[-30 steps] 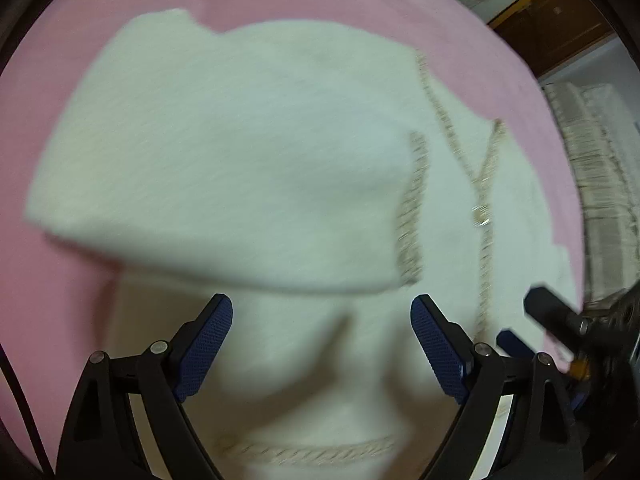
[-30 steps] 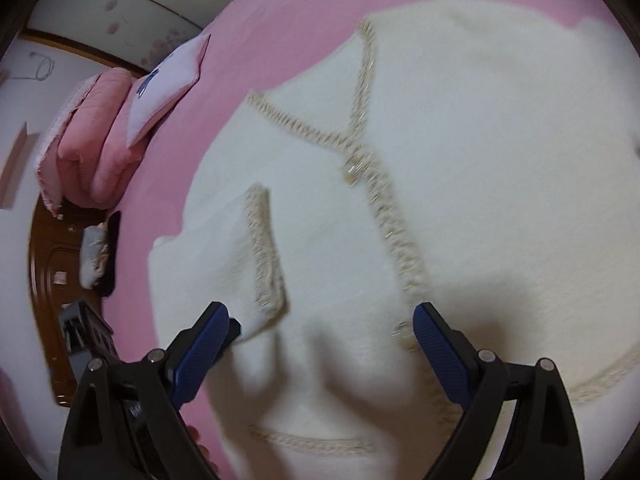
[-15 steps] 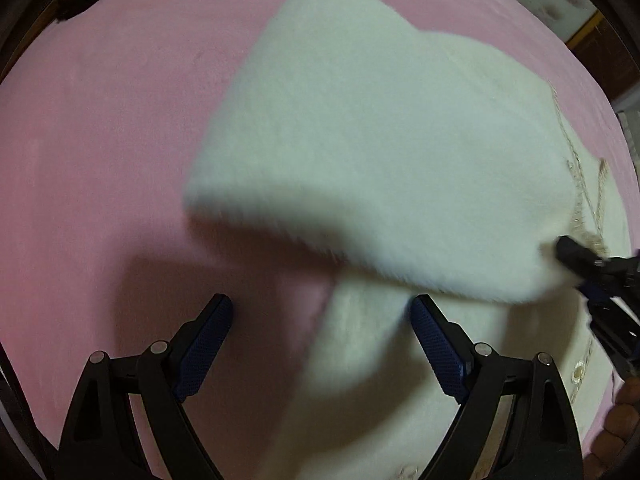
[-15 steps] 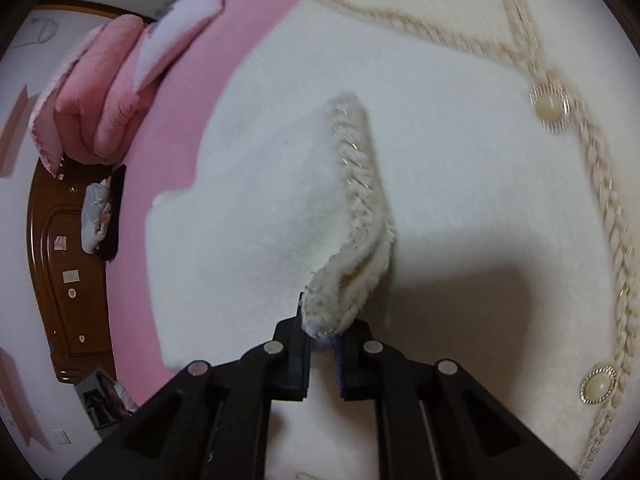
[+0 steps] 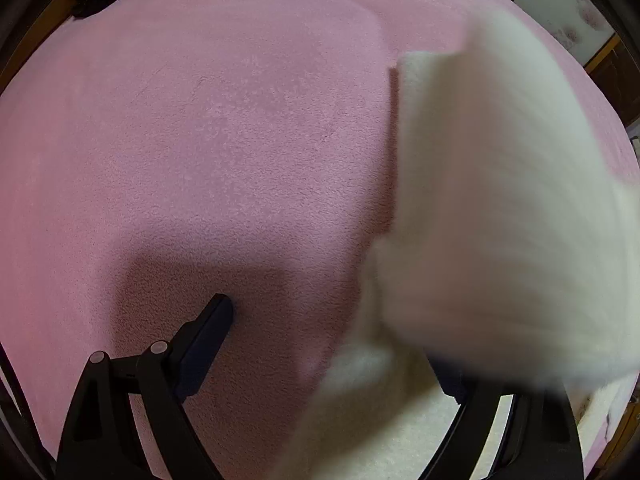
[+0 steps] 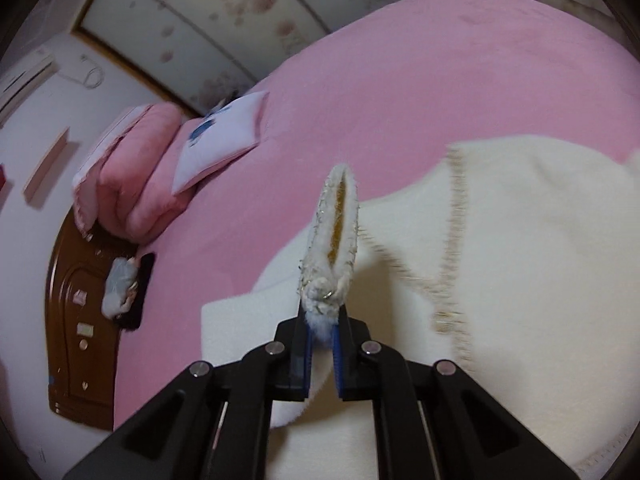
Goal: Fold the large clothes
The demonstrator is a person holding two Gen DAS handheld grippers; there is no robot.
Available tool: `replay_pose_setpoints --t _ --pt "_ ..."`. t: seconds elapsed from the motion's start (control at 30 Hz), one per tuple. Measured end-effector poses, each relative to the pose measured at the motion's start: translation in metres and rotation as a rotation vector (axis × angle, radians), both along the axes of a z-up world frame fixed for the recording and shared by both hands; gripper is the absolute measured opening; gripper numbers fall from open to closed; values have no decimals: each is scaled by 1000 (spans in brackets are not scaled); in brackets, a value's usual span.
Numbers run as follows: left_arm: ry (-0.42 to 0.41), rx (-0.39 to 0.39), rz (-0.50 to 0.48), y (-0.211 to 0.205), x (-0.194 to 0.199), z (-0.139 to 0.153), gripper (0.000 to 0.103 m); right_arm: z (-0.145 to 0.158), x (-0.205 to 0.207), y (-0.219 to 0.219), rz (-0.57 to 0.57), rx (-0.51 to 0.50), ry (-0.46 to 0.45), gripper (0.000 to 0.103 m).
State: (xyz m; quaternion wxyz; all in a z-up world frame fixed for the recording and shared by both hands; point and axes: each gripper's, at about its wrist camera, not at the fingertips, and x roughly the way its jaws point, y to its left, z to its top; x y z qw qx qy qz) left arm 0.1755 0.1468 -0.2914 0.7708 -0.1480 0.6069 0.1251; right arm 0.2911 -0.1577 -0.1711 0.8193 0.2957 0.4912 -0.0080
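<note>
R gripper (image 6: 322, 334) is pinching the trimmed cuff (image 6: 334, 236) of the cream cardigan (image 6: 520, 260); L gripper (image 5: 332, 344) is standing wide, empty. Fabric is looking soft, floppy, thick; best gripping at edges.

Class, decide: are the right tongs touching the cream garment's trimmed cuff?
Touching. The right wrist view shows the right tongs shut on the cuff.
</note>
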Motion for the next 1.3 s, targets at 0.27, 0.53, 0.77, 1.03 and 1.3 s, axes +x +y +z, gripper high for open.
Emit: replay_pose_setpoints --t 0.27,0.53,0.77,1.03,1.3 --pt "5 54 -29 -14 -6 7 90 -66 -52 -54 -124 -106 183 8" --pt "29 74 -47 -31 35 25 88 -108 -45 -41 -118 -205 272 9" --pt "-39 133 -133 -49 12 63 62 -86 -67 -59 -129 -254 230 18" --pt "-106 129 -327 -94 9 100 35 -52 -82 -57 -108 -373 123 22" --pt "-80 -79 -517 -153 30 86 15 -106 -62 41 274 -30 201 15"
